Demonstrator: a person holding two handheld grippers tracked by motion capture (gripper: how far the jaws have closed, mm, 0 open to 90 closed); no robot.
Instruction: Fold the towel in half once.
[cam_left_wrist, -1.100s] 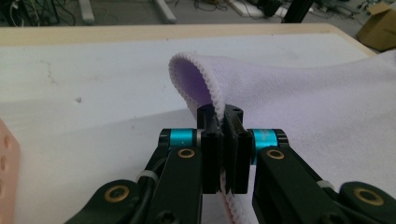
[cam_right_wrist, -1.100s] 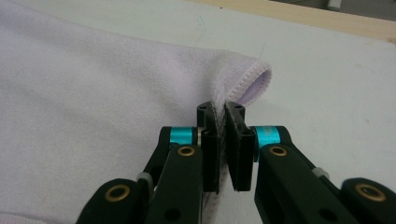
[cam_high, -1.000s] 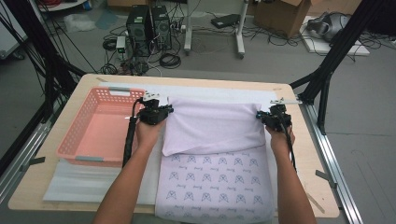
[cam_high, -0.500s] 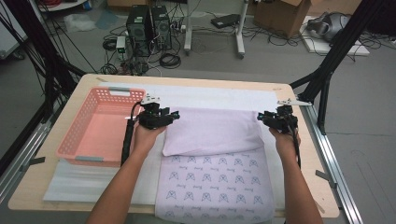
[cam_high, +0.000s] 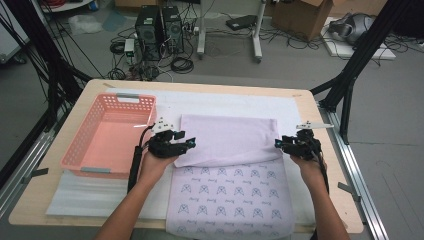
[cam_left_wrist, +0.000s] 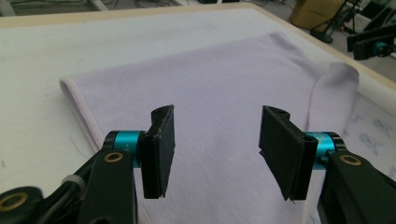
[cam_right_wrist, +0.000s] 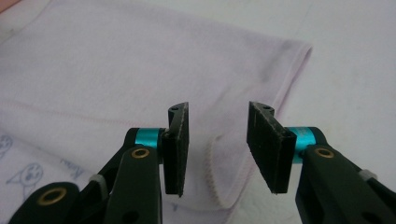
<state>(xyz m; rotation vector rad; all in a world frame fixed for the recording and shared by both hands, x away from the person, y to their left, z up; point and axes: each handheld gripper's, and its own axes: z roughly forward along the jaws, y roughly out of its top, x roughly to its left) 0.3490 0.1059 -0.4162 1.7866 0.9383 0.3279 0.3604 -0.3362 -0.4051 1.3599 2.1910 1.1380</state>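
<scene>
Claws both open beside lilac cloth, pink basket left, nothing between.

Basket lies left of the cloth on the table.

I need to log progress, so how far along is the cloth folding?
One fold looks done: the lilac cloth has its far part doubled over. Both tongs, left and right, are open over its side edges. Further folds, perhaps the pink basket, seem left.
</scene>
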